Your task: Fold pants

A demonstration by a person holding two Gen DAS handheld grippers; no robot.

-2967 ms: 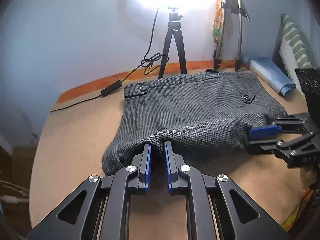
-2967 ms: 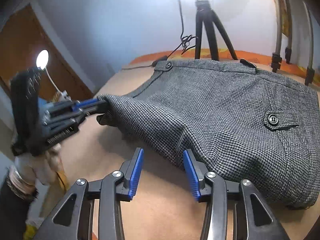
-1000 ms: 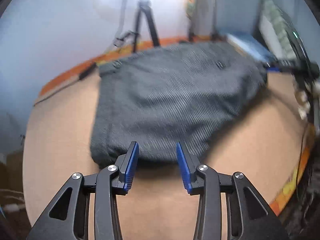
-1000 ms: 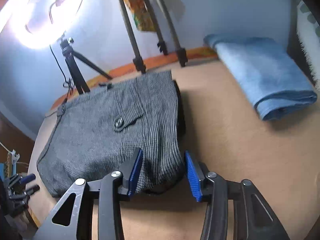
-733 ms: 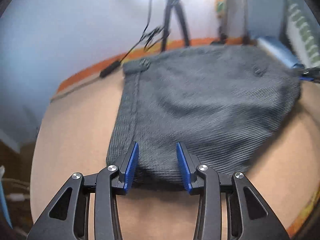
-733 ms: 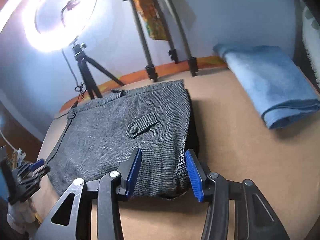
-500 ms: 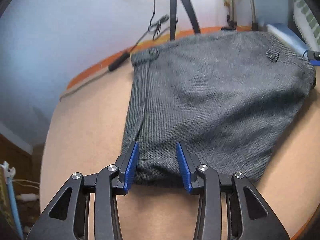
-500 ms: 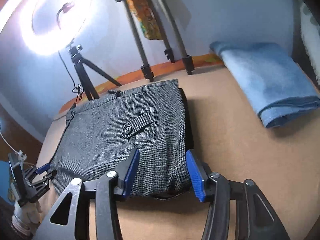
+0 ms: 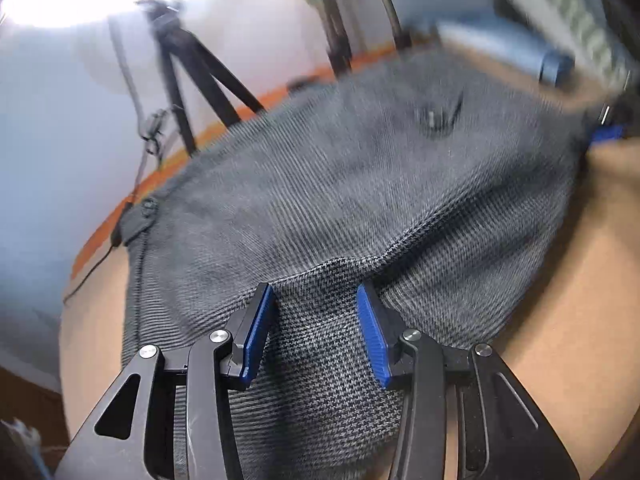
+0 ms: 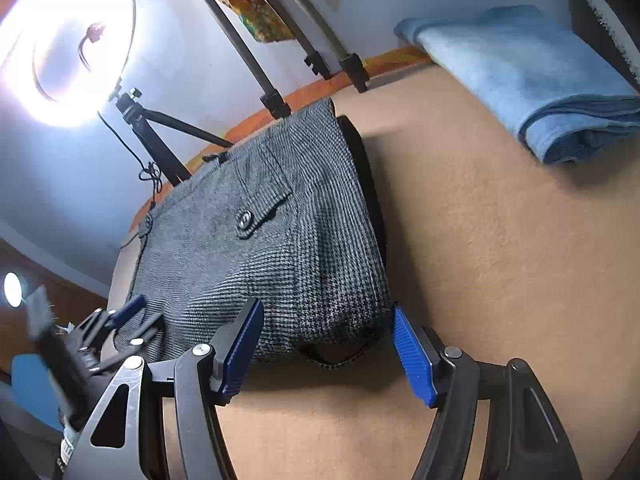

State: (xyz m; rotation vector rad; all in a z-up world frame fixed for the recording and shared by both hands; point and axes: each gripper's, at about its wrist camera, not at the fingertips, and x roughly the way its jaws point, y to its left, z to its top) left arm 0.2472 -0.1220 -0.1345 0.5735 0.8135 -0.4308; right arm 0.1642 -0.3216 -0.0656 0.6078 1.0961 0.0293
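The left gripper and right gripper straddle the pants mid-frame, jaws apart (nothing pinched); closing too shallowly could catch one layer and undo the fold.

No readable text or labels, though the left view is blurred.

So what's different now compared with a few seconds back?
The left gripper, clamped on the grey houndstooth pants three seconds ago, has let go and moved over the near hem, open. The right gripper shifted to the right corner, open. The folded blue towel stayed put.
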